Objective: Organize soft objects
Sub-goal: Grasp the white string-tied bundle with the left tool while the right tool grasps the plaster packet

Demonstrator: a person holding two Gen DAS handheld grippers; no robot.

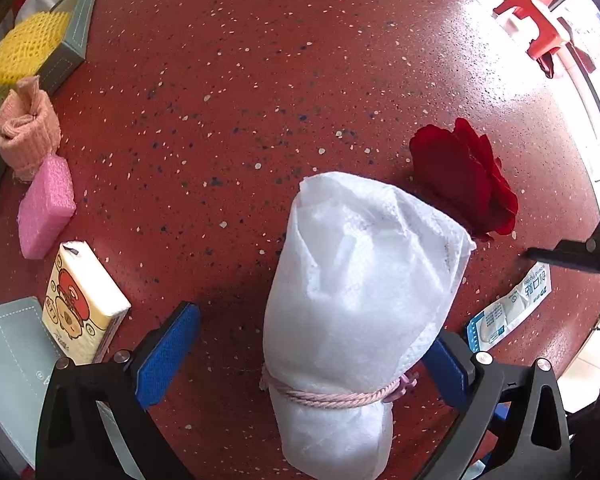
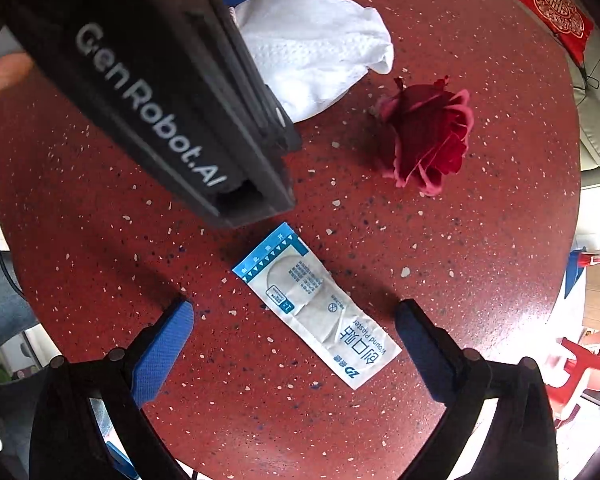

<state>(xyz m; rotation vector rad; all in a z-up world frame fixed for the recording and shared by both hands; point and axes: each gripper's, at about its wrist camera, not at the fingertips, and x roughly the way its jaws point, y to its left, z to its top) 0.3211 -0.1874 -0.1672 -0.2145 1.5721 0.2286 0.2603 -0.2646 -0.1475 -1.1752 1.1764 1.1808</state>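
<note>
Round red speckled table [image 1: 260, 80], the landmark for every place given here. Two hand-held grippers point straight down over its near side.

Left gripper [image 1: 312, 360]: jaws spread wide, blue pads on either side of one white foam-wrap bundle [image 1: 360, 280] tied with a pink cord [image 1: 332, 398]. The right-hand pad lies against or just behind the bundle's edge; whether it presses cannot be told. The other pad stands clear, so nothing is pinched.

Right gripper [image 2: 294, 336]: jaws spread, with one wound-plaster packet [image 2: 320, 308] lying flat on the table between the pads, touched by neither. A fingertip [image 2: 0, 76] shows at the left edge of the right wrist view, beside the left gripper's black body.

One red fabric rose [image 2: 428, 136] lies on the table just beyond the bundle.

Along the table's left edge, one each:
- grey fabric box [image 1: 74, 36], holding a yellow foam net [image 1: 24, 48]
- pink knitted cloth [image 1: 28, 128]
- pink sponge [image 1: 46, 210]
- tissue pack with a cartoon print [image 1: 82, 304]
- grey lid [image 1: 12, 352] nearest the left gripper
</note>
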